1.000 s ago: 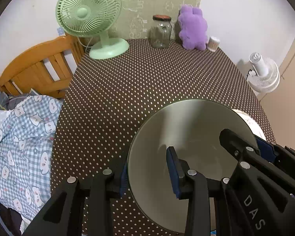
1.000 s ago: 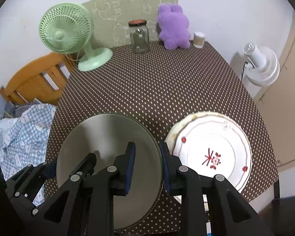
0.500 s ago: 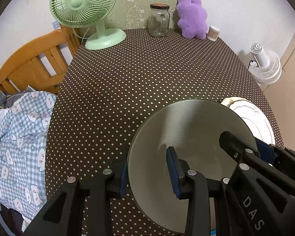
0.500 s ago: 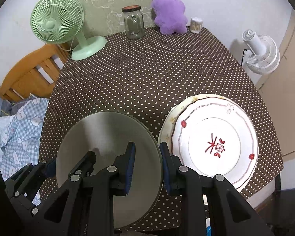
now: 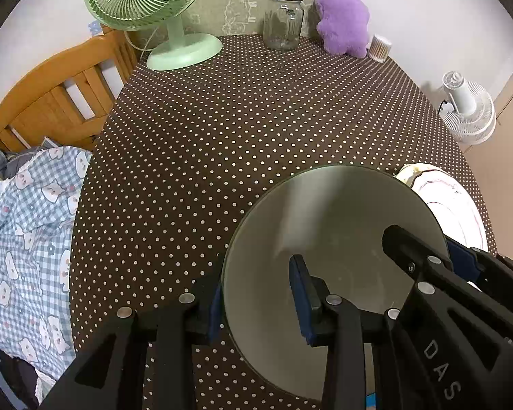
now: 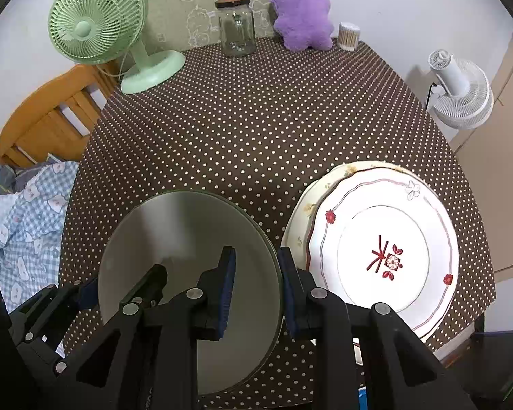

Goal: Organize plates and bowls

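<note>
glass disc left of stacked plates.

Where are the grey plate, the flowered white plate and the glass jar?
grey plate (image 6: 188,239): right wrist view, bare middle of its face.
flowered white plate (image 6: 383,256): right wrist view, its centre, at the red motif.
glass jar (image 5: 283,24): left wrist view, its clear body.
</note>
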The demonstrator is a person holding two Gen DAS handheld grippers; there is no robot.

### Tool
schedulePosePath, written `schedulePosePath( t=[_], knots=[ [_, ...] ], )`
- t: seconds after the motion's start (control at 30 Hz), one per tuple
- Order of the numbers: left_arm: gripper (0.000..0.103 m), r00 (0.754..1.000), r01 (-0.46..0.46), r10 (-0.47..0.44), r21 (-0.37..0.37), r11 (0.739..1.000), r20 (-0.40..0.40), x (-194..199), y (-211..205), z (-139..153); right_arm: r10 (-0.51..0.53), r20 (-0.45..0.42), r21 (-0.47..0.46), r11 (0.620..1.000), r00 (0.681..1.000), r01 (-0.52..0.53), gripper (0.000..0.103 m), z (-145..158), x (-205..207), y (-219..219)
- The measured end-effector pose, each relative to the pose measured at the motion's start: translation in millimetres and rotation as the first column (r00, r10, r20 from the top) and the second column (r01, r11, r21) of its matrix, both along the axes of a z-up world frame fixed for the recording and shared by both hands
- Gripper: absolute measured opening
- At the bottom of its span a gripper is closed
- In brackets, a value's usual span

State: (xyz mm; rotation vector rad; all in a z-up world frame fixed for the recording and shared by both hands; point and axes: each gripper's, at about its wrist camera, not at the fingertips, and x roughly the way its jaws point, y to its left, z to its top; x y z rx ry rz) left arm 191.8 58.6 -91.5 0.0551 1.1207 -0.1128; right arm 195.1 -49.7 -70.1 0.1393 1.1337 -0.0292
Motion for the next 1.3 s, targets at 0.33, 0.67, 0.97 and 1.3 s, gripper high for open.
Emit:
schedulePosePath(
  t=[0.33,0.67,0.97,1.3],
  knots=[
    [0.039,1.0,0.03,-0.03,0.01,0.999,0.008,-4.3,-2.4,1.7,0.032,-0.01,-0.027,0.999,0.999,-0.032,0.029,-2.0,-0.5,2.5],
    [0.076,0.998,0.065,-0.064,-0.033,0.997,0.015,-5.1,3.2,12.6,0.073,-0.012,0.043,0.996,0.997,-0.072,0.065,9.9,-2.8,-11.7],
    [0.094,0.998,0.061,-0.061,-0.081,0.995,0.01,-6.4,8.1,11.3,0.096,-0.004,0.06,0.994,0.995,-0.096,0.072,6.8,-1.0,-16.5],
    [0.097,0.999,0.029,-0.031,-0.071,0.997,-0.023,-0.2,4.4,-1.1,0.096,-0.036,0.112,0.99,0.995,-0.091,0.072,-12.2,6.7,-20.9]
  ],
)
